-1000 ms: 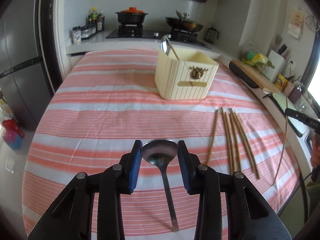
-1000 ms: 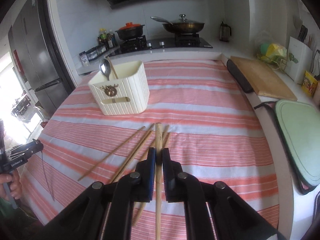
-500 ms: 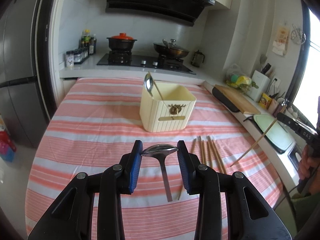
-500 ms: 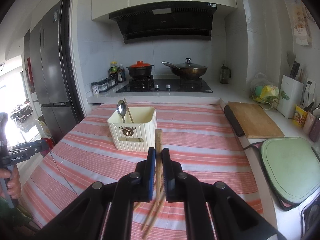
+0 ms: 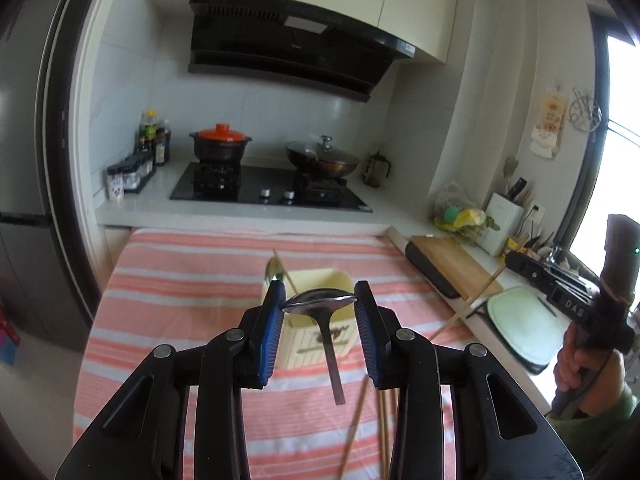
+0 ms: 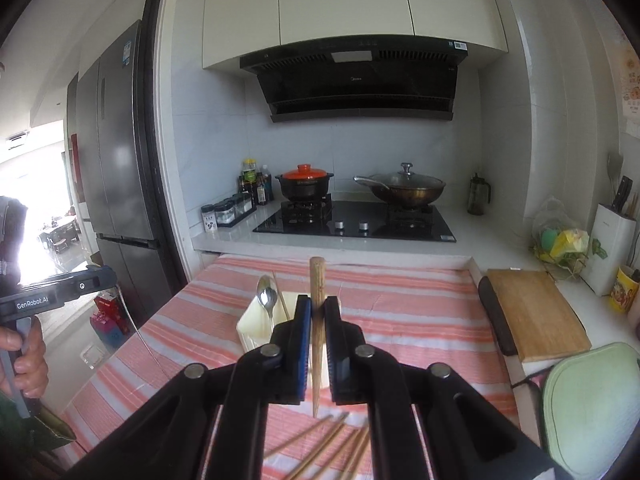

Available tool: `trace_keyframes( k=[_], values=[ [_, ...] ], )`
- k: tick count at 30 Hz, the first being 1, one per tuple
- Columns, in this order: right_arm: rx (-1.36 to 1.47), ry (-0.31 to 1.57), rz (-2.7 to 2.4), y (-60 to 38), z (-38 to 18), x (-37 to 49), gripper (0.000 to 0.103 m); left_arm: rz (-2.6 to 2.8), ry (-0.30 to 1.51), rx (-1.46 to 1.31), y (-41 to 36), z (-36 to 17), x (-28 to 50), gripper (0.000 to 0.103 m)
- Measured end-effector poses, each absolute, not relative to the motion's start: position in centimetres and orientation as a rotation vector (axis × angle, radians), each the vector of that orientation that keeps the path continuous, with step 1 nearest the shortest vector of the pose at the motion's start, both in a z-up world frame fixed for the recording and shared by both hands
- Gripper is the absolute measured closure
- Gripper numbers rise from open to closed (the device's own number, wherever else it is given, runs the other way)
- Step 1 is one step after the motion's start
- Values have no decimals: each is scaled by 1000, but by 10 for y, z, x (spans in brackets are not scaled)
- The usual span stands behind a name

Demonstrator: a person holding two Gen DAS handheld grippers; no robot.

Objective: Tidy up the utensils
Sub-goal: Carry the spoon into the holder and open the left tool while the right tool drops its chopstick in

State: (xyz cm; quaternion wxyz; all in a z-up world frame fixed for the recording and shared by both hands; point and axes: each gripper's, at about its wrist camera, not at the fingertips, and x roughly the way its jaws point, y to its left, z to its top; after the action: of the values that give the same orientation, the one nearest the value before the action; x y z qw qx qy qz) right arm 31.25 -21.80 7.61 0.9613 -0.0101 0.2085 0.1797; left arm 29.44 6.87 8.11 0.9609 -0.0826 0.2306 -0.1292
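My left gripper (image 5: 320, 302) is shut on the bowl of a steel spoon (image 5: 324, 308), whose handle hangs down over the striped cloth. Just beyond it stands the cream utensil holder (image 5: 308, 342), with another spoon (image 5: 274, 270) and a chopstick standing in it. My right gripper (image 6: 317, 308) is shut on a wooden chopstick (image 6: 317, 320) that stands nearly upright, thick end up. The holder (image 6: 256, 326) sits behind and left of it, a spoon (image 6: 266, 296) inside. Several loose chopsticks (image 6: 328, 446) lie on the cloth below the right gripper.
The table wears a pink-and-white striped cloth (image 5: 192, 280). Behind it is a hob with an orange-lidded pot (image 6: 304, 184) and a wok (image 6: 404, 190). A wooden board (image 6: 532, 312) and a green mat (image 6: 592, 404) lie on the right counter. A fridge (image 6: 116, 184) stands left.
Both grippers have risen from the cloth, carrying the spoon and the chopstick up, and tilted toward level. The holder now sits close behind the fingertips in both views.
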Motion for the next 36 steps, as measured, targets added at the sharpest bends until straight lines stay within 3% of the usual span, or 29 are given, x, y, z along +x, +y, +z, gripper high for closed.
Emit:
trace_keyframes(
  k=[5, 10, 22, 29, 33, 36],
  values=[
    [-31, 334, 382, -196, 106, 355, 96, -238, 402, -139, 61, 111, 338, 68],
    [-70, 309, 397, -170, 102, 401, 96, -187, 403, -118, 56, 106, 395, 68],
    [-96, 777, 428, -142, -21, 519, 96, -132, 764, -135, 57, -24, 522, 68],
    [-5, 828, 404, -147, -43, 561, 94, -98, 804, -150, 49, -45, 547, 66],
    [51, 811, 385, -157, -35, 561, 70, -93, 780, -192, 58, -31, 537, 55],
    [107, 769, 398, -175, -12, 531, 70, -99, 759, -175, 68, -14, 504, 45]
  ],
)
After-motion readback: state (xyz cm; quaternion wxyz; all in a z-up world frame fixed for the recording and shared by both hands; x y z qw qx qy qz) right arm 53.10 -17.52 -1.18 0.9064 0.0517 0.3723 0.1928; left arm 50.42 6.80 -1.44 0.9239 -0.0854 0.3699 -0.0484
